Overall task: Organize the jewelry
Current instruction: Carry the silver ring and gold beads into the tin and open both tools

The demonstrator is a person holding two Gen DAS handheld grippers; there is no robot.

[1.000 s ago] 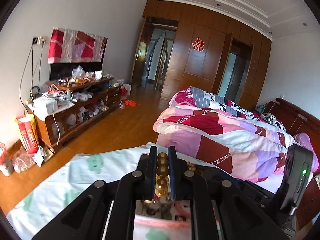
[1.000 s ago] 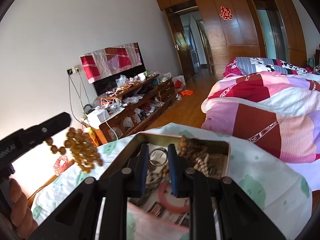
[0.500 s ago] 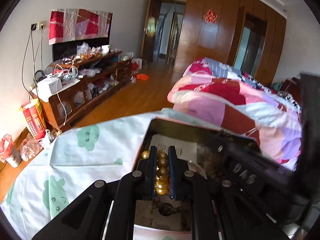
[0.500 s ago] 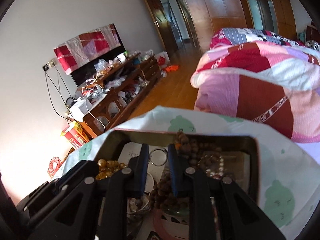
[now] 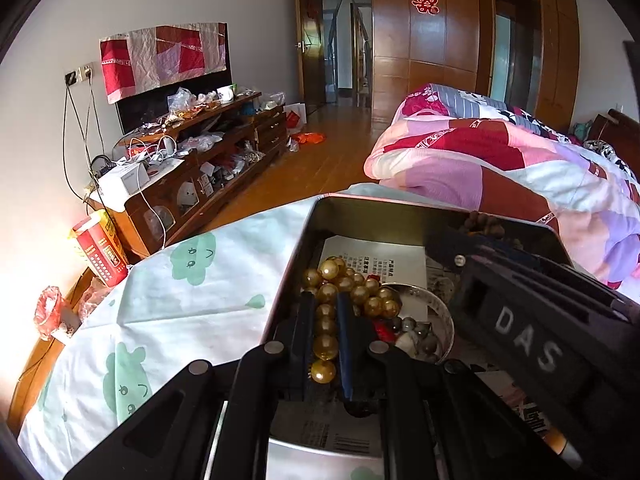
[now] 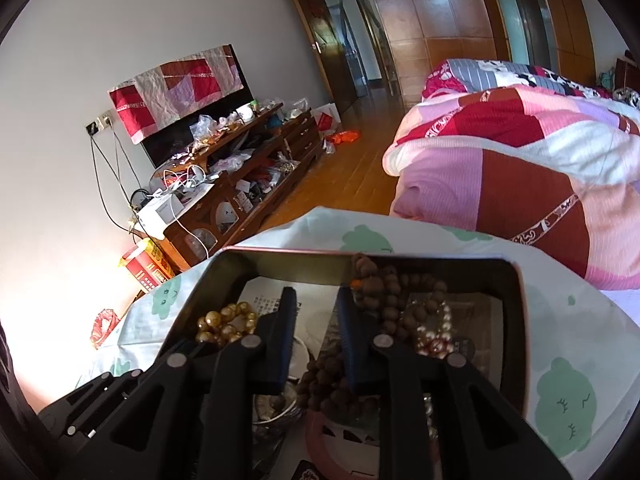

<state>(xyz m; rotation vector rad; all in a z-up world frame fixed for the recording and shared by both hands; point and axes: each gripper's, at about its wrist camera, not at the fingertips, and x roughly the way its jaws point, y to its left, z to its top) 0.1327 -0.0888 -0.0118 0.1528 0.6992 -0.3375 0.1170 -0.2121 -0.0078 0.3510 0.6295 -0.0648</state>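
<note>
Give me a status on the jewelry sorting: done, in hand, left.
Done: brown wooden beads and a pinkish pearl bracelet already lie in the metal tin. In hand: the left gripper is lowered into the tin, jaws closed on the gold bead string, most of which is piled on the paper liner. The right gripper is open above the tin. Left: releasing the gold beads; whether more pieces wait outside cannot be told.

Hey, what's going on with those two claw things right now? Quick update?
Left gripper shut on gold bead bracelet, down inside metal tin. Right gripper open, empty, above brown wooden beads. Right gripper crowds the tin.
</note>
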